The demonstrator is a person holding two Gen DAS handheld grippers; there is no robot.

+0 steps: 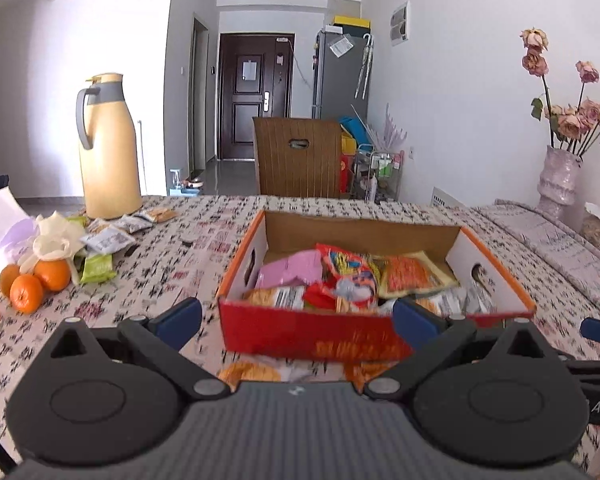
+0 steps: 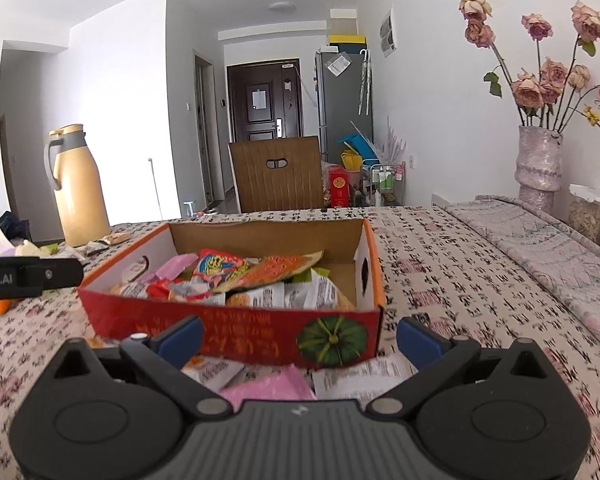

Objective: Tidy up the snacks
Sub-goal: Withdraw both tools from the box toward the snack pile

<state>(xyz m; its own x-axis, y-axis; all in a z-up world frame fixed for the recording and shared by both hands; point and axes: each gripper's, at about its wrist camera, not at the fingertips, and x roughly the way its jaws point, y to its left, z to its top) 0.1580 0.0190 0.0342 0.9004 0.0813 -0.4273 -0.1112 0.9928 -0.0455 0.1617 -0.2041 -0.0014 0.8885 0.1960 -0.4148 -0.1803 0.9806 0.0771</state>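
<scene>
sitting mid-table, one open red cardboard box (image 1: 312, 336) holds a heap of crinkly snack packets (image 1: 342, 276), too jumbled to count. three oranges (image 1: 36, 280) lie far left beside more packets. left gripper (image 1: 296, 318) and right gripper (image 2: 300, 338) both gape wide, empty, before the box's near wall. bare tablecloth (image 2: 440, 264) stretches right.

I see the box (image 1: 364, 332) at centre frame on the desk (image 1: 188, 260), snack packets (image 1: 340, 276) inside it; the jug (image 1: 108, 148) stands upper left, oranges (image 1: 36, 280) at left edge, vase (image 1: 560, 180) far right.
</scene>
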